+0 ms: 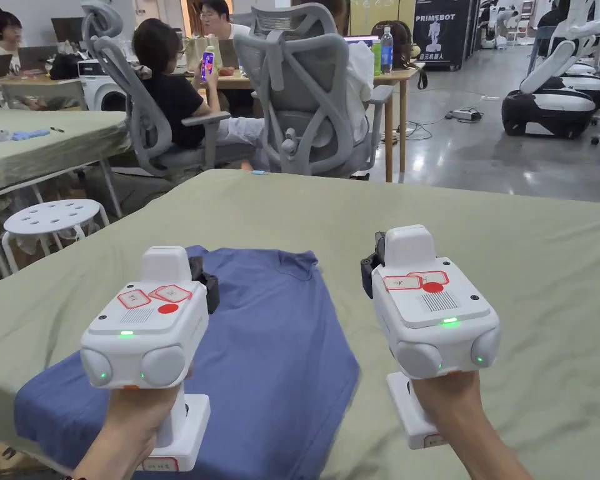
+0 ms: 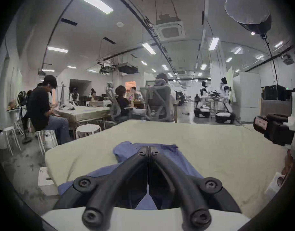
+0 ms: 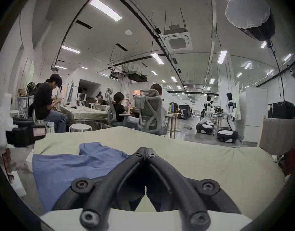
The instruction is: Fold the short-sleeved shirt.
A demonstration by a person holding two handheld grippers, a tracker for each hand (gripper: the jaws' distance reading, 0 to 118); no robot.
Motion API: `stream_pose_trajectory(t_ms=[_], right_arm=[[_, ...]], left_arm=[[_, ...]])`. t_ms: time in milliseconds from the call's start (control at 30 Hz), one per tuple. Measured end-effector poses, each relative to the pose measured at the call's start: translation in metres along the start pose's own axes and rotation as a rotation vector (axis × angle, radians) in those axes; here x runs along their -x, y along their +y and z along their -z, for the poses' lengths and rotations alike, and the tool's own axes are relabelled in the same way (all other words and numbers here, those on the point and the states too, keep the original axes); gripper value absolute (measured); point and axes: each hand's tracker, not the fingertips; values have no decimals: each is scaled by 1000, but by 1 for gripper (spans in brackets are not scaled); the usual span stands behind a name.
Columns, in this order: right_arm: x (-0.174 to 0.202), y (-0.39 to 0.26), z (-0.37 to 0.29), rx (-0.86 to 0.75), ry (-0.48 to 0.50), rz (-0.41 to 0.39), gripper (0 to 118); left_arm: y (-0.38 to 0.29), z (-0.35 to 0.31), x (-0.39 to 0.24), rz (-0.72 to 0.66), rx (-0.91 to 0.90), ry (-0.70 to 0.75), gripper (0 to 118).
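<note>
where smooth, blue shirt (image 1: pixel 274 350) cloth

Bare green table (image 1: pixel 480 237) beyond and right of the blue shirt (image 1: pixel 280 350); 2 chairs (image 1: pixel 305 94) behind

Open-plan robotics lab and office

Beyond the jaws, people (image 1: pixel 174 94) are sitting in mesh office chairs (image 1: pixel 305 94) at desks (image 1: pixel 392 78), wheeled white robots (image 3: pixel 226 118) are standing on the polished floor (image 1: pixel 511 156), and ceiling strip lights (image 2: pixel 95 2) are glowing overhead.
</note>
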Motion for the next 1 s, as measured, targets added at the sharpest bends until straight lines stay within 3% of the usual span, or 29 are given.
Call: stream_pose_trajectory(t_ms=[133, 167, 200, 233, 267, 300, 333, 467, 667, 767, 800, 833, 867, 1000], right_arm=[[-5, -4, 3, 9, 2, -22, 0], [-7, -12, 7, 13, 4, -25, 0], [-10, -16, 11, 18, 4, -31, 0], [-12, -19, 14, 23, 3, -34, 0], [-15, -24, 20, 31, 1, -37, 0], [-18, -32, 26, 38, 2, -37, 0], [-22, -37, 32, 47, 4, -31, 0], [-34, -56, 54, 95, 7, 6, 0], [-45, -90, 85, 159, 21, 25, 0], [-49, -105, 89, 174, 29, 25, 0], [-50, -107, 89, 180, 30, 26, 0], [-50, -107, 88, 186, 30, 29, 0], [-51, -108, 88, 191, 28, 36, 0], [-54, -107, 75, 197, 31, 58, 0]], left_arm=[[13, 59, -14, -63, 172, -153, 0], [15, 81, -18, -104, 234, -182, 8], [15, 100, -25, -122, 268, -192, 32], [15, 120, -32, -121, 313, -204, 82], [11, 144, -40, -110, 351, -220, 116], [5, 167, -46, -89, 406, -243, 115], [-2, 184, -50, -82, 446, -256, 105], [-36, 266, -78, -7, 544, -201, 104], [-84, 305, -103, 47, 692, -193, 100], [-93, 304, -104, 67, 684, -159, 82], [-86, 302, -104, 81, 673, -180, 67], [-80, 298, -103, 85, 640, -176, 20], [-77, 297, -100, 98, 623, -120, 1], [-71, 286, -82, 48, 607, -141, 1]])
